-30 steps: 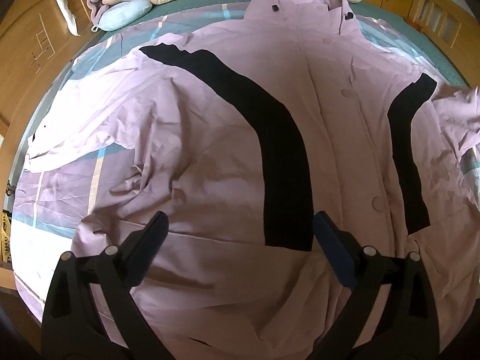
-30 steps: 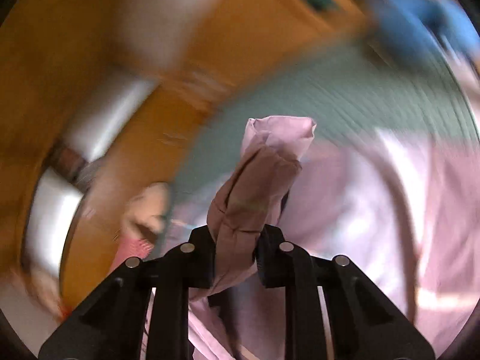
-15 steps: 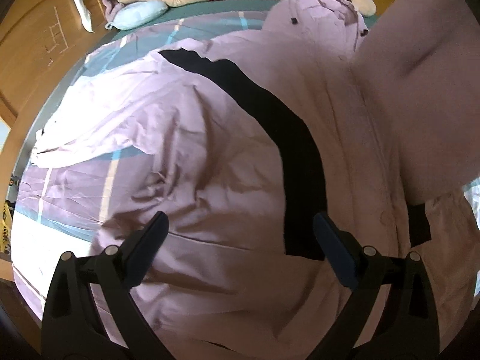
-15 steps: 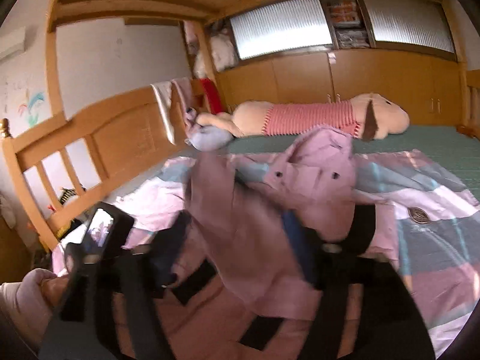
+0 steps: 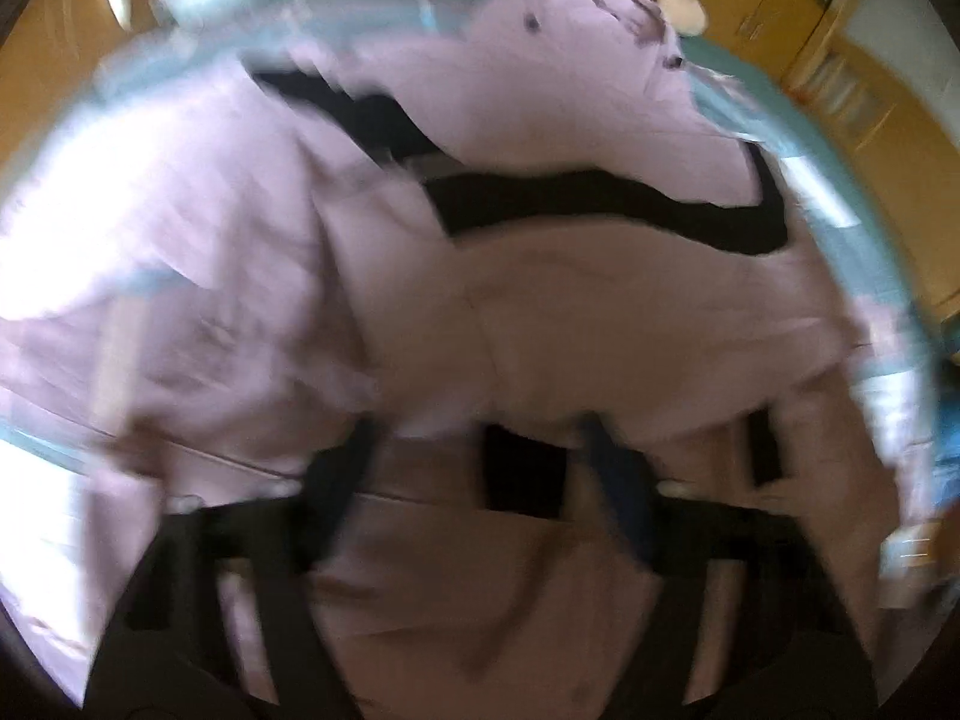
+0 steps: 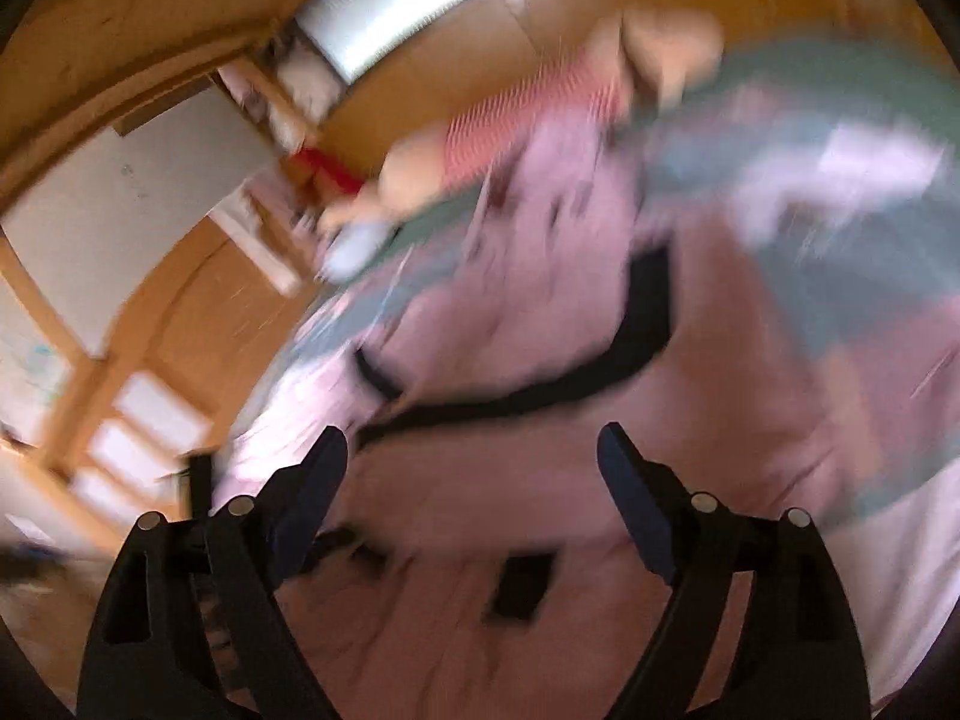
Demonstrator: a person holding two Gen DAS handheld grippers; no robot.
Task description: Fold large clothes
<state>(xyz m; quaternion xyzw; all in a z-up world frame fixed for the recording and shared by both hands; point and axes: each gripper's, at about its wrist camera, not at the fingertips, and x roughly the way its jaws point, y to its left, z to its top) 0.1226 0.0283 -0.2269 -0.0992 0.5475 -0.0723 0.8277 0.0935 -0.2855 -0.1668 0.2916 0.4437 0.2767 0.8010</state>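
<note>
A large pale-pink jacket [image 5: 540, 312] with black stripes lies spread on the bed; its right sleeve and side panel now lie folded across the body. It also shows in the right wrist view [image 6: 540, 480]. My left gripper [image 5: 480, 450] is open and empty, low over the jacket's hem; the view is blurred. My right gripper [image 6: 474, 456] is open and empty above the folded part.
A striped plush toy [image 6: 510, 120] lies at the head of the bed [image 5: 840, 192]. A wooden bed rail [image 6: 120, 360] stands to the left. Wooden cupboards [image 5: 870, 60] line the wall behind. A checked sheet [image 6: 840, 228] covers the mattress.
My right gripper carried the sleeve across the jacket, let it go and opened. The sleeve now lies folded over the body. Both grippers are moving; the left one closed in somewhat.
</note>
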